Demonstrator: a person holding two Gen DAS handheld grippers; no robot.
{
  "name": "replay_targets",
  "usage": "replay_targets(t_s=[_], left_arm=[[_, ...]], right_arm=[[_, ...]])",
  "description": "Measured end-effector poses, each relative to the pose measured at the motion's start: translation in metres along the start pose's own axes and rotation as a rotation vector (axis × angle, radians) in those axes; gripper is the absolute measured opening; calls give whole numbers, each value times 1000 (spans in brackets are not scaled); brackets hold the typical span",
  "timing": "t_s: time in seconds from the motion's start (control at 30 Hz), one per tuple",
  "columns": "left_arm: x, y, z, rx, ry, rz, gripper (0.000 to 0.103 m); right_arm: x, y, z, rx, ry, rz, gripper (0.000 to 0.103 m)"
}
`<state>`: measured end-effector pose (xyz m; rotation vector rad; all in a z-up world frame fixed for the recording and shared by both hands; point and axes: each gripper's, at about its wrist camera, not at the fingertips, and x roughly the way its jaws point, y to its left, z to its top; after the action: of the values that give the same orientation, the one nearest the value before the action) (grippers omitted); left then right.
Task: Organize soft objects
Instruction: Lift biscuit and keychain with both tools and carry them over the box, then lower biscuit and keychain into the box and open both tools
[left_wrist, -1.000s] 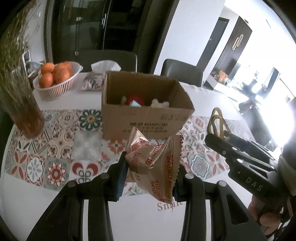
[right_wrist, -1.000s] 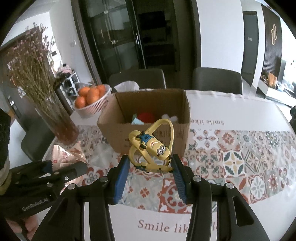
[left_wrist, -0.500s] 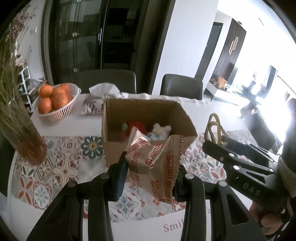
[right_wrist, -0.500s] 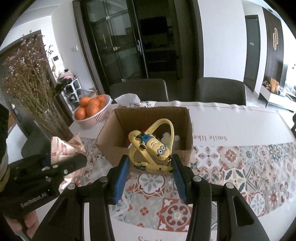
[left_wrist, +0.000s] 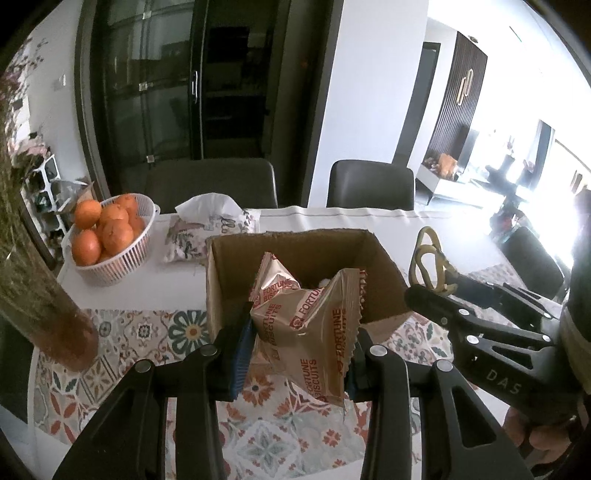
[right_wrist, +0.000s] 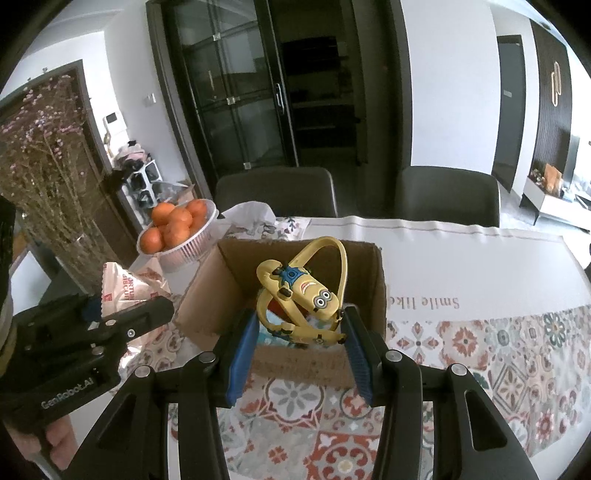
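step: carry to drop | left gripper (left_wrist: 297, 354) clamps fortune biscuits packet (left_wrist: 308, 328), right gripper (right_wrist: 299, 350) clamps Minion slippers (right_wrist: 308, 299) | both over cardboard box (right_wrist: 207, 295) near wall, table (right_wrist: 461, 258) middle | next: advance past rim, release
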<state>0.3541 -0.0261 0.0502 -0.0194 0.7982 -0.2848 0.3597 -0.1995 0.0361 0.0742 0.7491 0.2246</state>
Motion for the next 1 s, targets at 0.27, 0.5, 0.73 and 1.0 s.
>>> replay_targets(t_s=[0.27, 0.5, 0.73, 1.0], left_arm=[[29, 1, 19, 15, 14, 6, 39], [61, 6, 29, 21, 49, 12, 39], [97, 14, 32, 14, 101, 19, 39], [125, 20, 29, 18, 179, 22, 74]], right_arm=[[27, -12, 15, 4, 24, 10, 47], [67, -24, 21, 31, 97, 40, 48], [106, -32, 24, 52, 171, 63, 48], [136, -44, 21, 126, 273, 115, 63]])
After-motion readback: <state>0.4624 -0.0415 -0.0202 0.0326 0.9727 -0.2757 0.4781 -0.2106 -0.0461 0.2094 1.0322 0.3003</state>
